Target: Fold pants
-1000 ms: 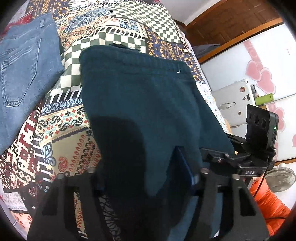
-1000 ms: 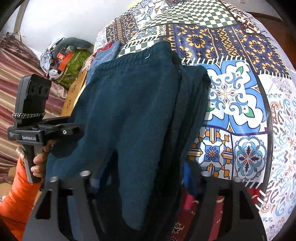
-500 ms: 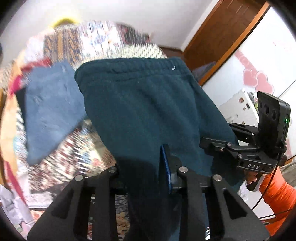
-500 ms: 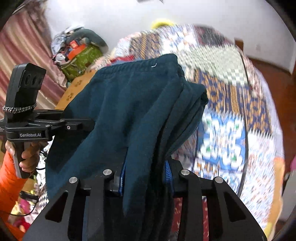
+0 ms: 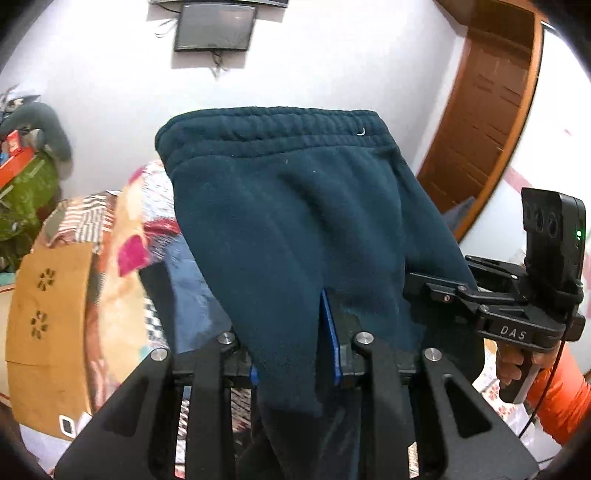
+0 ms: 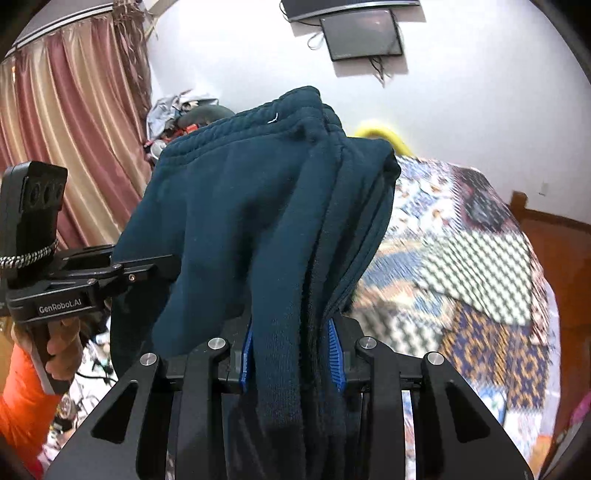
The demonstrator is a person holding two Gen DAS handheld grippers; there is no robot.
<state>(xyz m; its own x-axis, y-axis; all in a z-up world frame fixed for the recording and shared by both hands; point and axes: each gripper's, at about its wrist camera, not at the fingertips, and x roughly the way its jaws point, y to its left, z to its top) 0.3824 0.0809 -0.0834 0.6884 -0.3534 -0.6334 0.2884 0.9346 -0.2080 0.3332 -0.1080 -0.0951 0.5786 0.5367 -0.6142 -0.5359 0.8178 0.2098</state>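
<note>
The dark teal sweatpants are folded and held up in the air, waistband at the top. My left gripper is shut on their lower left edge, blue pads pinching the cloth. My right gripper is shut on the thick stacked edge of the sweatpants. Each gripper shows in the other's view: the right gripper at the right, the left gripper at the left. The cloth hangs over both grippers and hides most of the fingers.
The patchwork bedspread lies below and to the right. Blue jeans lie on the bed behind the pants. A wooden headboard stands at left, a brown door at right, a wall screen and curtains behind.
Both grippers have closed on the sweatpants and lifted them off the bed, tilting upward so the wall and screen now show behind the waistband.
</note>
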